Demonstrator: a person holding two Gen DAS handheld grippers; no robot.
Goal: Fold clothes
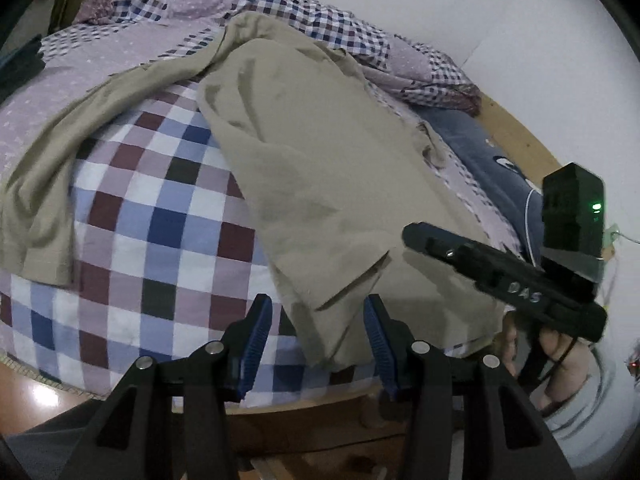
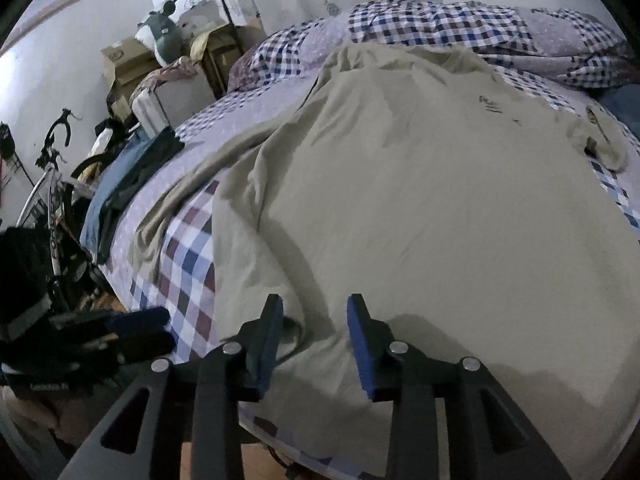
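A beige T-shirt (image 1: pixel 320 168) lies spread on the checked bedspread (image 1: pixel 160 220), its hem at the bed's near edge and one sleeve trailing left. My left gripper (image 1: pixel 318 312) is open, its blue pads on either side of the shirt's near hem fold. The right gripper's body (image 1: pixel 508 280) shows at the right of that view, held by a hand. In the right wrist view the same T-shirt (image 2: pixel 440 200) fills the bed, with small print near its collar. My right gripper (image 2: pixel 316 312) is open over the hem, nothing between its pads. The left gripper (image 2: pixel 120 332) appears at the lower left.
A crumpled checked duvet (image 2: pixel 480 24) lies at the bed's far end. Folded dark and blue clothes (image 2: pixel 128 176) sit on the bed's left side. A bicycle (image 2: pixel 48 192), cardboard boxes (image 2: pixel 128 60) and a suitcase stand left of the bed. A navy pillow (image 1: pixel 492 168) lies by the wall.
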